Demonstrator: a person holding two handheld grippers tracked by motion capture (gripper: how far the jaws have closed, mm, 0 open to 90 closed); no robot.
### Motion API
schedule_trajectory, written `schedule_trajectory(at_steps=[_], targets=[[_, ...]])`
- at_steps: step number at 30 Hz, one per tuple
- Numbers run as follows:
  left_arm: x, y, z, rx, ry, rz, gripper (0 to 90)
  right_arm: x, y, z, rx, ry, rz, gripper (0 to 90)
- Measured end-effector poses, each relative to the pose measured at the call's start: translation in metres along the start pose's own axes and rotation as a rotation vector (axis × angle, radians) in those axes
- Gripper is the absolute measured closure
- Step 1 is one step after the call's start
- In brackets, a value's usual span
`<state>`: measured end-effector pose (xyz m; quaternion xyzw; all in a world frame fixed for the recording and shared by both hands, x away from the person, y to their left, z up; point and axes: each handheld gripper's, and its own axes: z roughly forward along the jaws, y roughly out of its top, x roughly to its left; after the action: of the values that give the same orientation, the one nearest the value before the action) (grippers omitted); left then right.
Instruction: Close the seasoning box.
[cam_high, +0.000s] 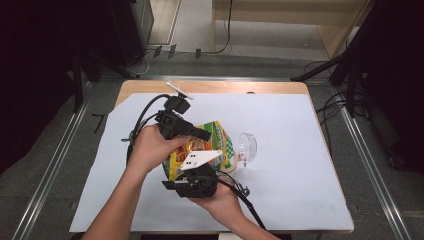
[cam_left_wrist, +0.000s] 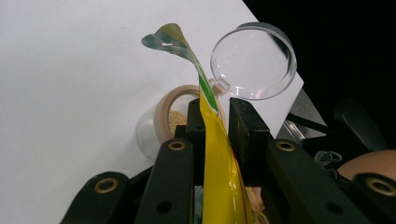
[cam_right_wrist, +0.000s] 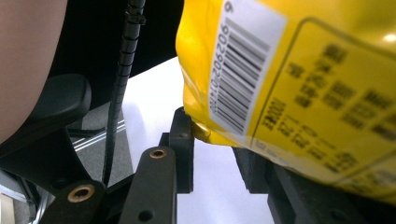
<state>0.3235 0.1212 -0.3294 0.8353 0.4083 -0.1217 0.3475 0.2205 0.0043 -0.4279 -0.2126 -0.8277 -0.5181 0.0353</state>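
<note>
A person holds a yellow snack bag above the middle of the white surface, one gripper in each hand. The left gripper is pinching the thin top edge of the bag; in the left gripper view the yellow edge runs straight up between the two black jaws, which press on it from both sides. This is likely so the top stays still while the bag is pulled open or tipped.

The right gripper is at the bag's bottom corner, near the barcode. Its jaws stand a little apart, with white surface showing between them. The corner sits over the gap, but it is hard to tell if the jaws are squeezing it or just waiting under it.

Just beside the bag, on the side away from the person's left hand, a small clear jar lies on the surface with its mouth toward the left gripper. Its round clear lid hangs open on a hinge. Something pale and crumbly is inside the jar. The jar seems placed close so food from the bag can go in.

The bag hides much of the jar in the high view, and the hands cover much of the bag. The words on the bag are too blurry to read.
</note>
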Motion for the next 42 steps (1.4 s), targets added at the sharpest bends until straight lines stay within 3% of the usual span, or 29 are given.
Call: schedule_trajectory(at_steps=[42], targets=[[-0.0077,-0.0016,-0.0063,-0.029,0.021,0.027,77.7,0.0053,0.0042,-0.0032,-0.012,0.004,-0.009,71.4]])
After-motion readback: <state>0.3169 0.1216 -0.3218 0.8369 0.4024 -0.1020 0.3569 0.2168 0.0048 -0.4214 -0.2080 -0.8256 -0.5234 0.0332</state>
